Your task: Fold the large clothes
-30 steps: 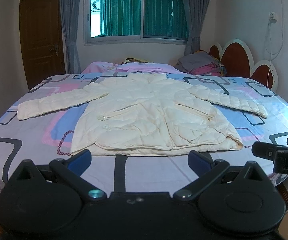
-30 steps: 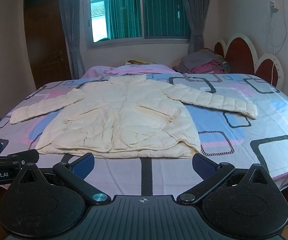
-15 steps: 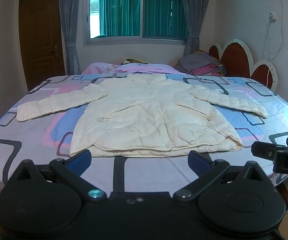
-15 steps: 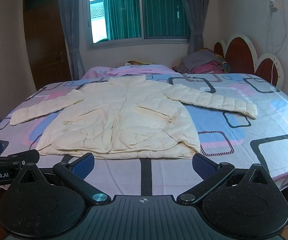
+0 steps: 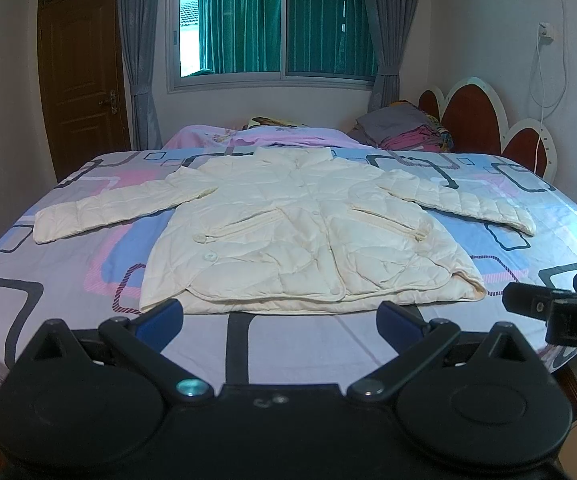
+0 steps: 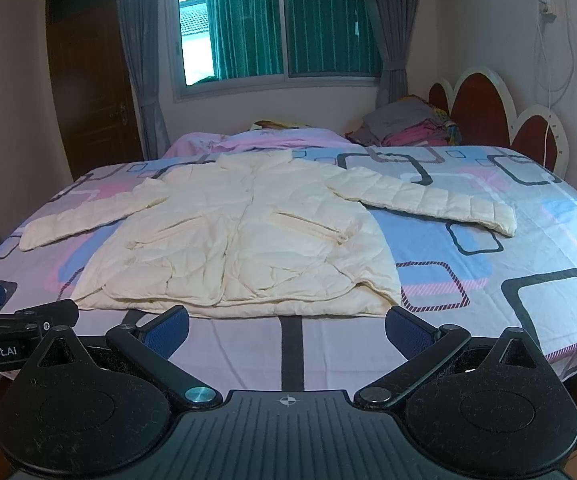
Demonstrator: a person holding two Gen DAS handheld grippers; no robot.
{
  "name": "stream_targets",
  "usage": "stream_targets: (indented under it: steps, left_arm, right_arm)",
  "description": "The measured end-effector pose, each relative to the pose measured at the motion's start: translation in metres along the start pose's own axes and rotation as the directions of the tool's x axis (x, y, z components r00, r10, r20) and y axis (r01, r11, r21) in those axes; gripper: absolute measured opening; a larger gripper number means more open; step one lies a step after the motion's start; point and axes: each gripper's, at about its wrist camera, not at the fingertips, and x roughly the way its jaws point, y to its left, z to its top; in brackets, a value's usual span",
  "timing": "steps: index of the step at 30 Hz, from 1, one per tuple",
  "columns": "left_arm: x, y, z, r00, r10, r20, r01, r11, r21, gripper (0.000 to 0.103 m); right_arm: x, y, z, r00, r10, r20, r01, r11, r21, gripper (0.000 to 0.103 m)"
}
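a cream quilted puffer jacket [image 5: 288,236] lies flat and face up in the middle of the bed with the patterned lilac, pink and blue sheet [image 5: 68,280], both sleeves spread out toward the side edges, hem toward the near edge, collar toward the far edge. the left gripper [image 5: 280,316] hovers off the near edge with its blue-padded fingers spread wide, holding nothing. the right gripper [image 6: 288,326] hovers beside it, fingers likewise spread and empty. folded clothes [image 5: 404,132] are stacked at the far right corner by the red and white headboard [image 5: 488,120].
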Motion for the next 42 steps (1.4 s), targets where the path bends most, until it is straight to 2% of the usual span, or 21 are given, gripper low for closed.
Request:
stream_targets:
  steps: [28, 35, 42]
  left_arm:
    - [0.003, -0.002, -0.002, 1.000, 0.014, -0.004, -0.014, 1.000, -0.013, 0.103]
    - [0.015, 0.000, 0.000, 1.000, 0.016, -0.020, -0.017, 1.000, -0.017, 0.103]
    - [0.057, 0.017, 0.024, 1.000, -0.004, -0.004, 0.004, 0.998, -0.064, 0.103]
  right_arm:
    - [0.006, -0.008, -0.006, 1.000, -0.003, -0.008, 0.003, 1.000, 0.004, 0.103]
    - [0.027, -0.023, 0.001, 1.000, -0.017, -0.008, 0.017, 0.999, 0.031, 0.103]
    - [0.068, -0.044, 0.024, 0.999, -0.038, -0.002, 0.038, 0.997, 0.073, 0.103]
